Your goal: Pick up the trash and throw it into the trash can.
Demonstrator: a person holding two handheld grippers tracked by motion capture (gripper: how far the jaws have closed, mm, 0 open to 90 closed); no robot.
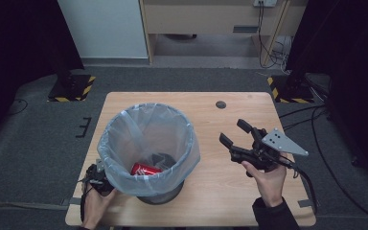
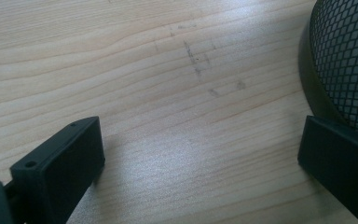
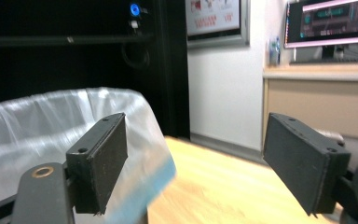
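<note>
One black mesh bin [image 1: 165, 194], round, lined with a thin translucent plastic bag [image 1: 124, 143], sits left of centre on the wood-grain table [image 1: 211, 191]; one red can [image 1: 145, 169] lies inside at the bottom. Left gripper [image 2: 200, 154] low beside the bin's base, jaws wide apart, holding nothing. Right gripper [image 1: 235, 133] held above the table to the bin's right, flat black jaws also spread, empty.

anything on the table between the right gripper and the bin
Nothing: in the high view, only bare wood of the table lies between the right gripper, whose jaws stand open, and the lined bin.
</note>
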